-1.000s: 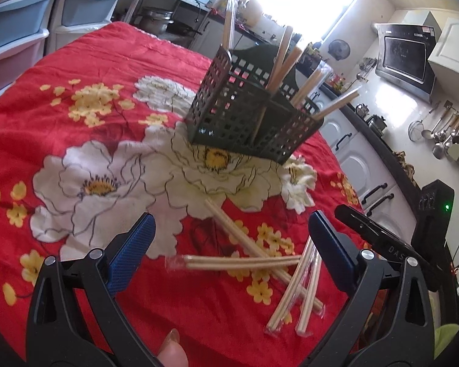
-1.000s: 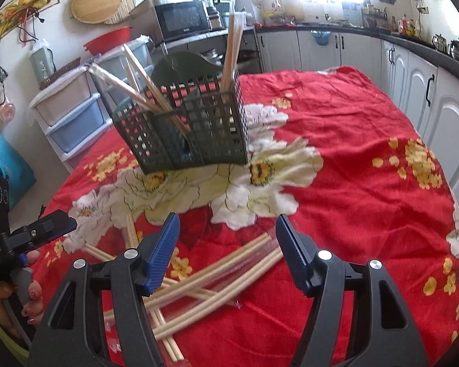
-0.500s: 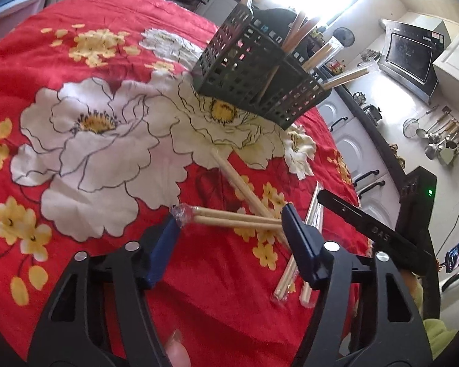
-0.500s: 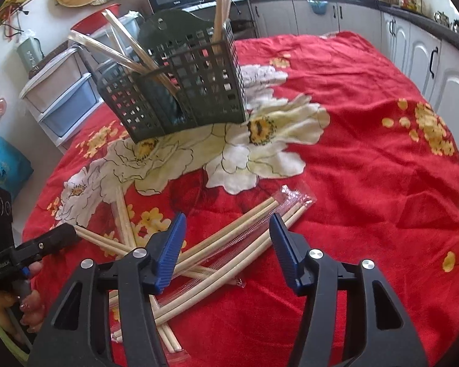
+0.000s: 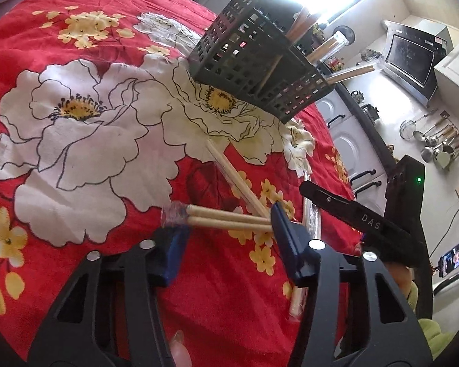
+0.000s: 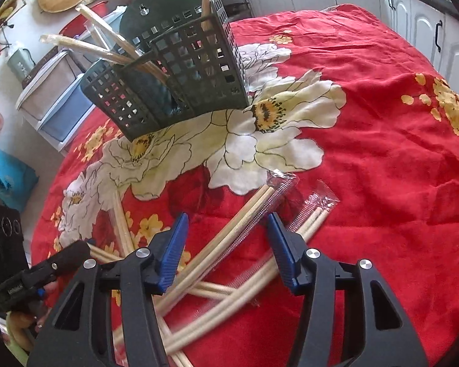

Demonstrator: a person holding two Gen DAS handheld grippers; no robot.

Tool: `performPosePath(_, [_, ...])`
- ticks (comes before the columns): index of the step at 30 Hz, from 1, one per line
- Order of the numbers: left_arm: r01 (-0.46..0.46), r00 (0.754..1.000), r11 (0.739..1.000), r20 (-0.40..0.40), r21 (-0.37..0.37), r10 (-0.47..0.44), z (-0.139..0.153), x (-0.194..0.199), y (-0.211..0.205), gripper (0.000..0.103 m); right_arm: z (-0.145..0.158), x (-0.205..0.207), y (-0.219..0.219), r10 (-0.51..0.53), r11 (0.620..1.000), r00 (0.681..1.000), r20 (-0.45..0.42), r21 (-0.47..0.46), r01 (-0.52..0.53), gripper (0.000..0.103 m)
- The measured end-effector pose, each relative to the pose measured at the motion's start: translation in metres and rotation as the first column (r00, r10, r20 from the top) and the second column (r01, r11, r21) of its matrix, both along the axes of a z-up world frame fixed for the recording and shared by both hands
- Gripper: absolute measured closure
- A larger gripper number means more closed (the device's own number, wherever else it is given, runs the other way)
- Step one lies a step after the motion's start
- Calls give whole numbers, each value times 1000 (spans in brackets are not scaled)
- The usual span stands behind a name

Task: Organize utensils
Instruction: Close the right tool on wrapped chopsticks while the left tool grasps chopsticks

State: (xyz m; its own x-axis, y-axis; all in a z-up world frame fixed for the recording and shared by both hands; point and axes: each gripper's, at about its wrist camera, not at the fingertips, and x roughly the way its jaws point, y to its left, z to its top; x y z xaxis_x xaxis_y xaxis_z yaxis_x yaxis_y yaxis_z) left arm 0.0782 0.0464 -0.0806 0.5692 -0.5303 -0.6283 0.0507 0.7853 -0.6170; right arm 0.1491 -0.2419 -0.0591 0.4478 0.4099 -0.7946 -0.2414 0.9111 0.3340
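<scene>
Several wrapped pairs of wooden chopsticks lie crossed on the red flowered cloth. My left gripper [image 5: 226, 229] is open and low over the cloth, its jaws on either side of one wrapped pair [image 5: 223, 218] that lies across them. My right gripper [image 6: 226, 232] is open, its jaws astride another wrapped pair [image 6: 229, 235]; a third pair [image 6: 290, 244] runs under its right finger. A dark green lattice utensil holder [image 5: 257, 58] stands behind, also in the right wrist view [image 6: 180, 76], with several chopstick pairs standing in it.
The cloth-covered table [image 6: 382, 122] falls off at its edges. White kitchen cabinets [image 5: 348, 140] and a black oven [image 5: 413, 58] are to the right, plastic drawer units [image 6: 55, 98] to the left. The right gripper's body [image 5: 367, 223] sits close beside my left gripper.
Both grippers have come down and forward to the chopsticks. The left jaws have narrowed around the crosswise pair; the right jaws now straddle a pair.
</scene>
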Motion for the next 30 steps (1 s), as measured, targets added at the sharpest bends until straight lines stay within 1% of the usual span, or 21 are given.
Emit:
performPosePath(2, [-7, 1000, 1000, -5, -5, 7, -2, 2, 1, 71, -1, 4, 1, -9, 1000, 1000, -4, 4, 9, 61])
performPosePath(3, [-9, 1000, 1000, -5, -5, 9, -2, 2, 2, 74, -1, 6, 0, -11, 1000, 1000, -8, 9, 11, 63])
performPosePath(5, [-14, 1000, 1000, -11, -16, 14, -4, 3, 3, 77, -3, 11, -1, -22, 999, 999, -25, 31, 23, 67])
performPosePath(8, [-16, 1000, 1000, -12, -21, 16, -4, 4, 5, 78, -6, 18, -4, -34, 997, 998, -43, 61, 37, 74])
performPosePath(11, [-16, 1000, 1000, -12, -27, 15, -4, 4, 6, 79, -8, 23, -7, -40, 995, 997, -63, 85, 45, 78])
performPosePath(16, [-15, 1000, 999, -10, -45, 14, -6, 6, 6, 82, -10, 26, -9, -41, 994, 997, -66, 102, 47, 87])
performPosePath(20, [-17, 1000, 995, -12, -94, 16, -7, 10, 9, 86, -11, 29, -8, -43, 991, 997, -67, 124, 51, 91])
performPosePath(23, [-20, 1000, 990, -7, -140, 20, -4, 12, 12, 89, -11, 32, -9, -35, 982, 996, -88, 180, 50, 95])
performPosePath(26, [-17, 999, 990, 31, -141, 22, 7, 13, 14, 92, -7, 34, -10, -27, 976, 995, -92, 214, 47, 96])
performPosePath(30, [-26, 996, 991, 87, -132, 37, 25, 13, 18, 94, 6, 32, -6, -9, 974, 999, -53, 227, 21, 97])
